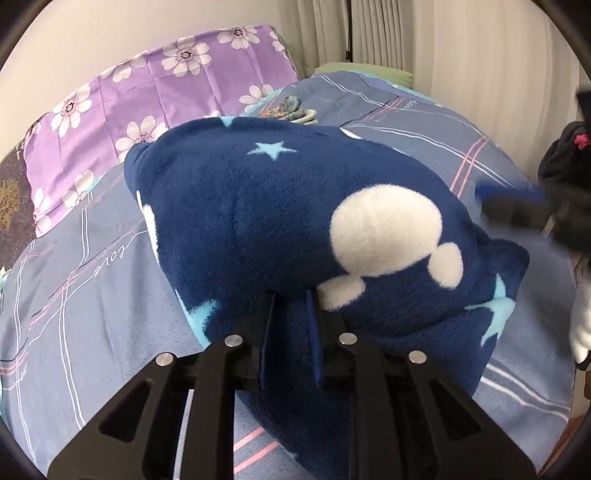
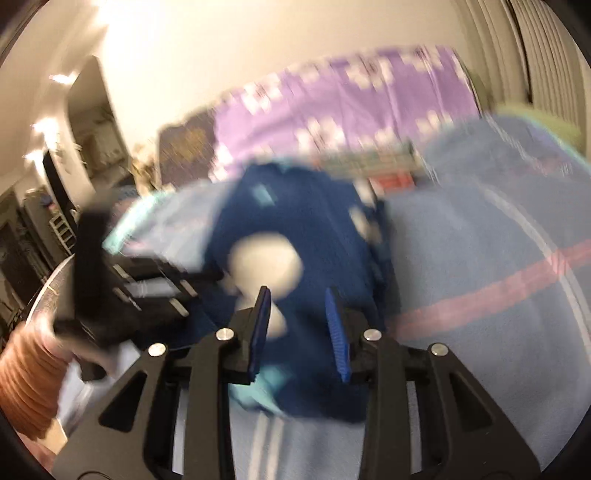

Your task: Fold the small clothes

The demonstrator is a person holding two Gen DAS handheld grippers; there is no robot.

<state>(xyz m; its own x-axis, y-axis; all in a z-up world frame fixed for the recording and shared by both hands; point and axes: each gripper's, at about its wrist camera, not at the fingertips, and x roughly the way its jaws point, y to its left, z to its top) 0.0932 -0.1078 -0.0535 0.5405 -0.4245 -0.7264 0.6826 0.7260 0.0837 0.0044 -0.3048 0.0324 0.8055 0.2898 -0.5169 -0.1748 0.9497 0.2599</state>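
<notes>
A navy fleece garment (image 1: 280, 206) with white blobs and light blue stars lies folded on the blue plaid bedsheet (image 1: 92, 295). My left gripper (image 1: 291, 295) is pressed into its near edge, with fleece between the narrowly parted pads. In the left wrist view my right gripper (image 1: 513, 206) is a blurred dark shape at the garment's right edge. The right wrist view is motion-blurred. There my right gripper (image 2: 299, 299) is open and empty, just above the garment (image 2: 295, 236). The left gripper (image 2: 147, 280) shows at the left in that view.
A purple floral pillow (image 1: 159, 88) lies at the head of the bed. A small grey-blue bundle of cloth (image 1: 295, 109) sits beyond the garment. Curtains (image 1: 388, 33) hang at the back right. Dark furniture (image 2: 44, 229) stands left of the bed.
</notes>
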